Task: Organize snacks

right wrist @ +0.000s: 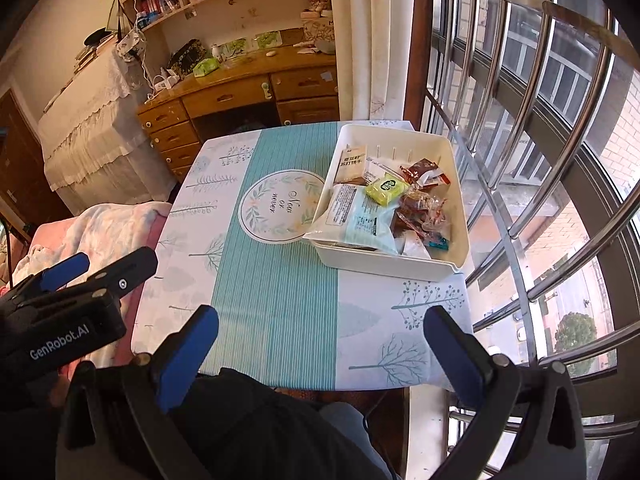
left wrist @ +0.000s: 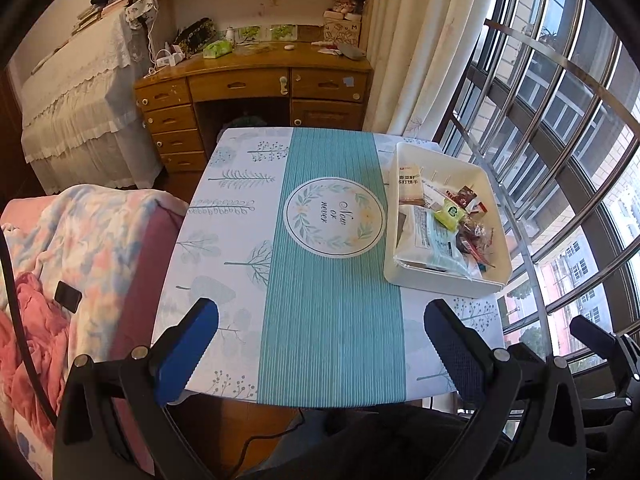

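A white plastic bin [left wrist: 440, 280] [right wrist: 384, 264] stands on the table's right side, near the window. Inside lie a large pale blue packet [left wrist: 428, 240] [right wrist: 356, 216], a yellow-green small pack [left wrist: 450, 212] [right wrist: 386, 188], a beige cracker pack [left wrist: 410, 184] [right wrist: 352, 164] and several red-brown wrapped sweets [left wrist: 476, 236] [right wrist: 424, 208]. My left gripper [left wrist: 320, 316] hovers open over the table's near edge, empty. My right gripper [right wrist: 322, 320] is also open and empty, at the near edge short of the bin. Each gripper shows at the edge of the other's view.
The table [left wrist: 240, 216] [right wrist: 276, 292] has a teal runner with a round emblem. A bed with a pink blanket [left wrist: 80, 240] lies left, a wooden desk [left wrist: 256, 84] behind, and window bars [right wrist: 540, 160] close on the right. A person's dark-clothed legs [right wrist: 260, 420] are below.
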{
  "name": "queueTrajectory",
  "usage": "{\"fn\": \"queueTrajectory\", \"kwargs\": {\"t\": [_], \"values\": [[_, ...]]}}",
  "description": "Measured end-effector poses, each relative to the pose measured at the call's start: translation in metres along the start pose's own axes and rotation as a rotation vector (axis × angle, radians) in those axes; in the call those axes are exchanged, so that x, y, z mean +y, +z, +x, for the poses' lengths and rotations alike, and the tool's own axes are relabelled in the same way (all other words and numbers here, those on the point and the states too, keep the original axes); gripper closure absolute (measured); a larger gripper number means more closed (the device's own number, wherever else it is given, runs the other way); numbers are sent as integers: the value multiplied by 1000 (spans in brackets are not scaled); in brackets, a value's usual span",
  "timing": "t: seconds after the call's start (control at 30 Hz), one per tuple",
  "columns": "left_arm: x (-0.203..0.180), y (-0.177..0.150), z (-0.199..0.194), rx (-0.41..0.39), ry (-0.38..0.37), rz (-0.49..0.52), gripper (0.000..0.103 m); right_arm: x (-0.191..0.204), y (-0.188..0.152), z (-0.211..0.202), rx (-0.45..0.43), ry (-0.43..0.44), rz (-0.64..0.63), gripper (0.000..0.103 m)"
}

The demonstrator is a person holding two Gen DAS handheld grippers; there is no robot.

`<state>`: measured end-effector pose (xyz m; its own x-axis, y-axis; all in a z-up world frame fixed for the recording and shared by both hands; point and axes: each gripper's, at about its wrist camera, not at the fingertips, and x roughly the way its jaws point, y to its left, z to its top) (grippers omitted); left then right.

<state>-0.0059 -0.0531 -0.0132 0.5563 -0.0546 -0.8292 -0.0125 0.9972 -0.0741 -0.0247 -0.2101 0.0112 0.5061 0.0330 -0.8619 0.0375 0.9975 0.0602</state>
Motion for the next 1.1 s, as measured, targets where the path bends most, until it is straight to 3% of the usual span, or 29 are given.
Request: {"fn": "queueTrajectory", "kwargs": {"t": [1.1], "values": [[0,21,32,73,39,18,1,-6,19,30,71,-2,0,0]]}}
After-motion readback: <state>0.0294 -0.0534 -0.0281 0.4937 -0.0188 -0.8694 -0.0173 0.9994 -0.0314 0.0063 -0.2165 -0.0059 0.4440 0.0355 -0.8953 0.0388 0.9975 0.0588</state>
